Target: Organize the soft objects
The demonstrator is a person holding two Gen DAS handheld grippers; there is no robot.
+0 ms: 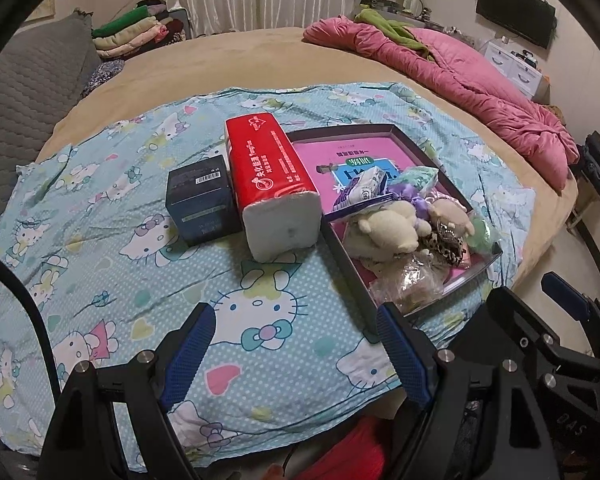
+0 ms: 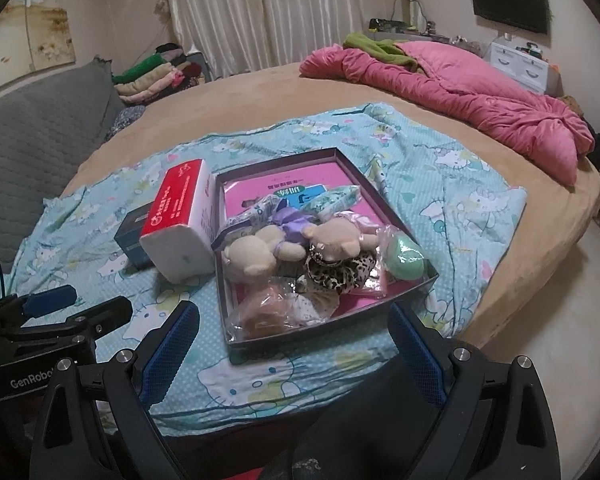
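Left hand-held gripper (image 1: pixel 296 344) low in its own view, blue pads spread wide, nothing between them, poised above the cartoon-cat bedsheet (image 1: pixel 112 240). Right hand-held gripper (image 2: pixel 294 340) likewise spread wide and empty, hanging just over the near edge of the dark shallow tray (image 2: pixel 324 336). From the left wrist view, at 12 o'clock beyond the pads: red tissue pack (image 1: pixel 274 176) lying lengthwise with its white end facing the camera, touching a dark blue box (image 1: pixel 200 200) on its 9 o'clock side. At 2 o'clock: the tray with a pink book (image 1: pixel 352 156) flat on its bottom under a heap of soft things. In the right wrist view, inside the tray: cream plush bear (image 2: pixel 252 258) at 11 o'clock, tan plush bear (image 2: pixel 334 240) just beside it, purple cloth (image 2: pixel 290 218) behind both, leopard-print scrunchie (image 2: pixel 340 272) in front of the tan bear, green round puff in clear wrap (image 2: pixel 406 258) at the 3 o'clock corner, crinkled clear bag (image 2: pixel 268 314) at the near corner, small wipes packet (image 2: pixel 336 198) toward the far side. Farther out across the tan bed (image 2: pixel 260 96): rumpled pink quilt (image 2: pixel 460 96) at 1 o'clock, stack of folded clothes (image 2: pixel 152 76) at 10 o'clock, pale curtains (image 2: pixel 268 8) along the far wall.
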